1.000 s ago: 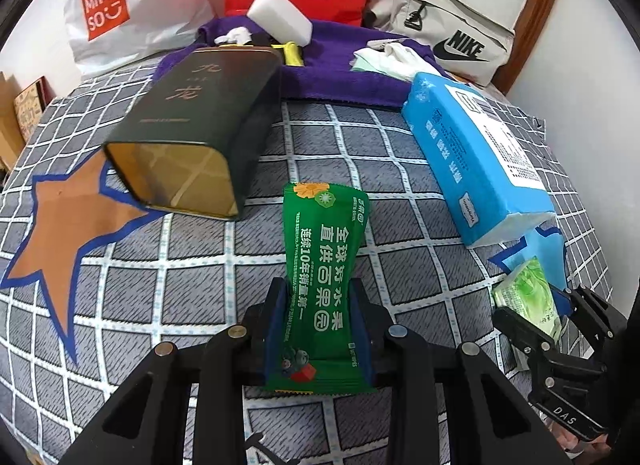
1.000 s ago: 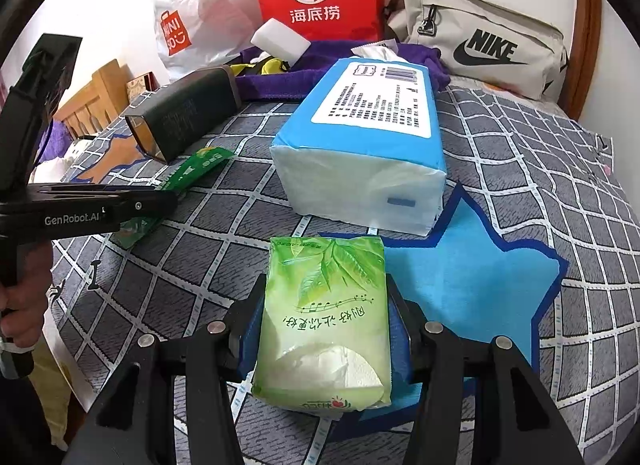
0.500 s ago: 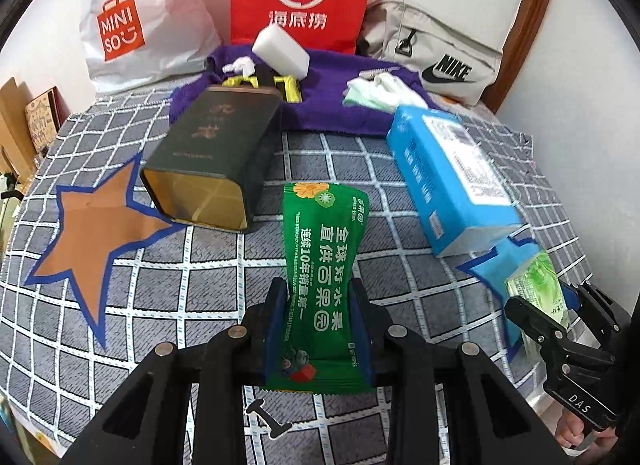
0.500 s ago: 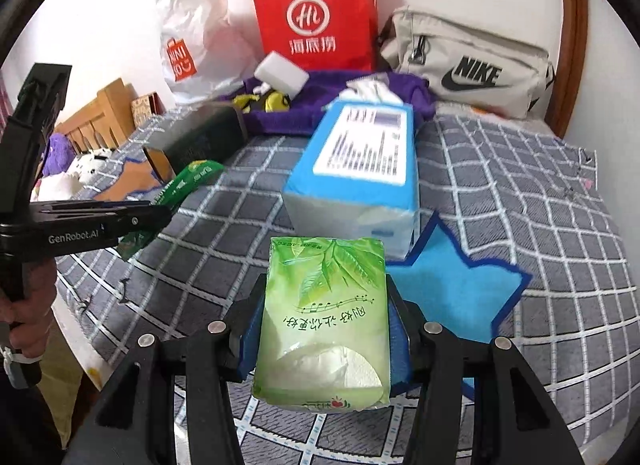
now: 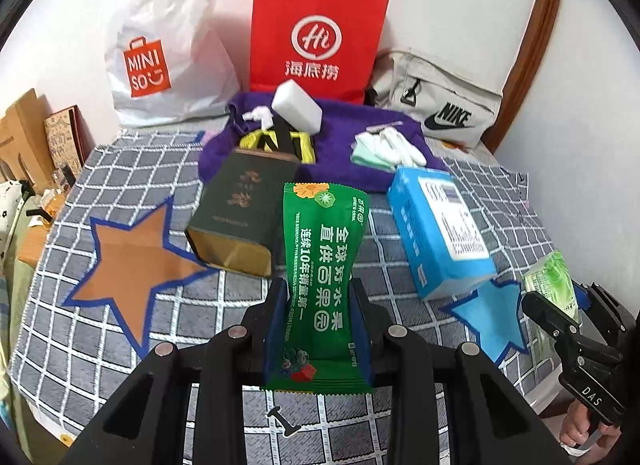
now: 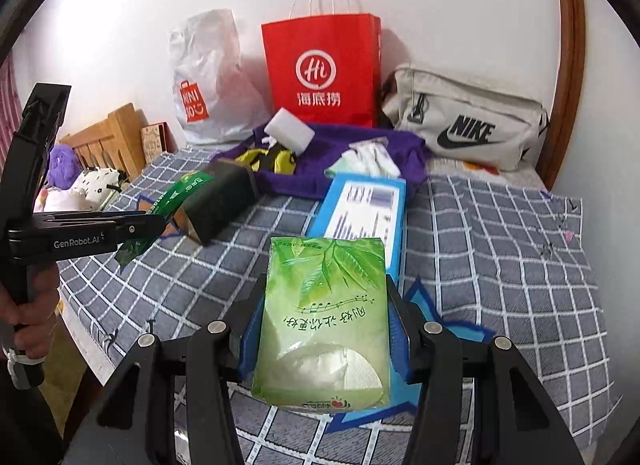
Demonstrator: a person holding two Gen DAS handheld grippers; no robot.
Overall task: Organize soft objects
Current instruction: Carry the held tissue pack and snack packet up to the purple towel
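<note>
- You have lifted both hands up. The bed (image 5: 100, 345) with the checked cover looks farther away and smaller than a moment ago, and you can see more of it.
- The big blue tissue pack (image 5: 436, 233) stayed on the bed. In the left view it lies at 2 o'clock from the green snack bag.
- The dark box (image 5: 236, 217) also stayed down, at 10 o'clock from the snack bag, lying on its side.
- Your right gripper (image 6: 324, 329) is squeezed shut on the light green tissue pack (image 6: 324, 317). Both blue pads press its sides. It is off the bed now, above the blue star (image 6: 432, 305).
- Your left gripper (image 5: 318, 325) is closed tight on the thin green snack bag (image 5: 320, 277). The bag sticks up and hangs in the air.
- Neither grip has changed, so both soft things came up safely.
- I think the picking-up part is done. Next you likely carry them to the purple cloth (image 5: 340, 169) at 12 o'clock, where other soft things sit.
</note>
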